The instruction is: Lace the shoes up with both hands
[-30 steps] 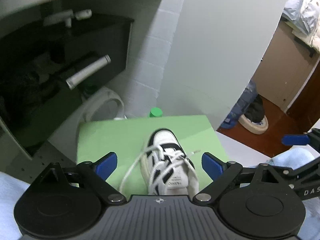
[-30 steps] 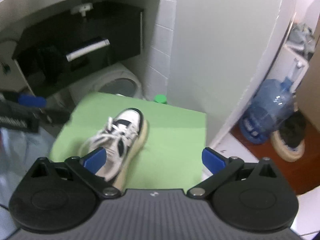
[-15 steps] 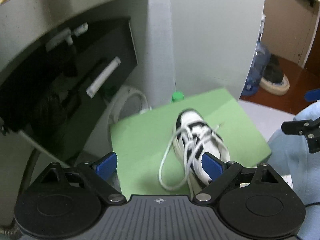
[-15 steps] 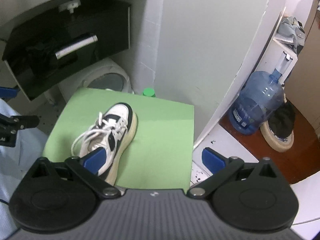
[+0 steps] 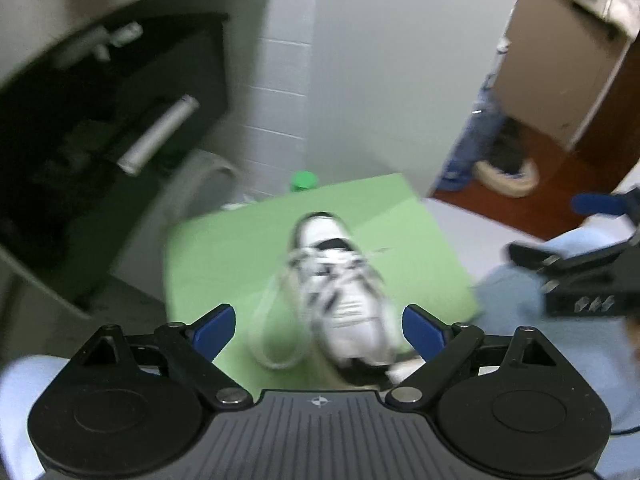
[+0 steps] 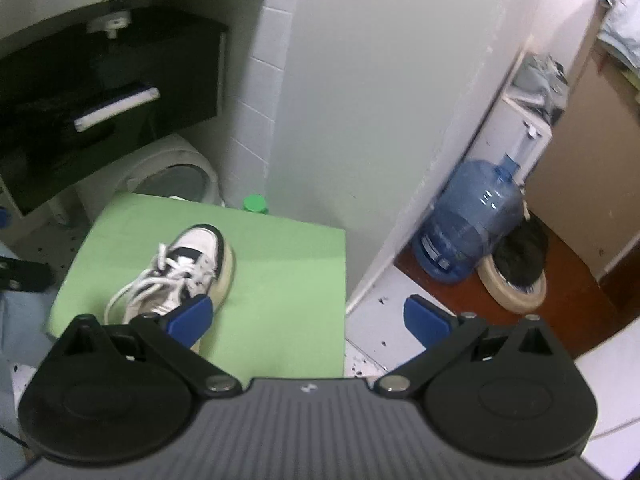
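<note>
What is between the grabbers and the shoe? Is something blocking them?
Nothing visible blocks them. The shoe lies alone on the green mat, laces loose. The left gripper and right gripper are both open, with only bare mat between.

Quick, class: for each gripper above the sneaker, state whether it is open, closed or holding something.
Left gripper: open, holding nothing, fingers either side of the sneaker in view.
Right gripper: open, holding nothing.
</note>
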The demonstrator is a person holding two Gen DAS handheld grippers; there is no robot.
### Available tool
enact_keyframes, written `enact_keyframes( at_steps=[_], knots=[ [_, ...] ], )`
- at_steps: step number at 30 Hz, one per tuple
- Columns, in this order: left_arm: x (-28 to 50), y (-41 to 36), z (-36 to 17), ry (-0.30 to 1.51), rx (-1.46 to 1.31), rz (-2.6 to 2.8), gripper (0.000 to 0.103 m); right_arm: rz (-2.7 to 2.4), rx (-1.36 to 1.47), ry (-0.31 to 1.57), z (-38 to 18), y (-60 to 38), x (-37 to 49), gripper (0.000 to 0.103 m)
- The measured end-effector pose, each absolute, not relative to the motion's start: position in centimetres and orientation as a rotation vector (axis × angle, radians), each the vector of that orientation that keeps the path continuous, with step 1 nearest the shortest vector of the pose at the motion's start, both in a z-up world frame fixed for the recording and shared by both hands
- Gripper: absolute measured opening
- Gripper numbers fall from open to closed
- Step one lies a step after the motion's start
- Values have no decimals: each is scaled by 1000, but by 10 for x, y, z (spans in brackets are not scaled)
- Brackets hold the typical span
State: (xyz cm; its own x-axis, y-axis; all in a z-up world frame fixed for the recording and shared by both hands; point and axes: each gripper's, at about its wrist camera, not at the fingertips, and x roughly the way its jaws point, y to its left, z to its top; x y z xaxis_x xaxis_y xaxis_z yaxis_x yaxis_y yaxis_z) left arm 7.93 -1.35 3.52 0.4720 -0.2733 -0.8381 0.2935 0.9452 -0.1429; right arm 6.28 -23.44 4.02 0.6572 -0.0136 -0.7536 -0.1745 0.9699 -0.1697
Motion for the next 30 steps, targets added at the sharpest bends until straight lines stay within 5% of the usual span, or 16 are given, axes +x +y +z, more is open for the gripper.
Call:
enact_keyframes(
  at_steps=[9,15,17,20,23,30],
  knots=[
    [86,-18,44,932,-43,-307,87,171,-95,844,52,-239,77,103],
    [103,-5,42,1031,-220,-330,83,200,-64,817,55,-240,87,103],
    [109,2,37,1080,-311,-364,61,179,-17,821,56,-245,91,103],
    [113,2,27,1122,-320,-297,44,99,20,837,54,-247,98,103],
    [117,4,16,1186,-337,-317,40,112,66,853,51,-249,104,102],
    [115,-6,2,1232,-295,-383,32,135,231,944,39,-259,123,61]
  ],
)
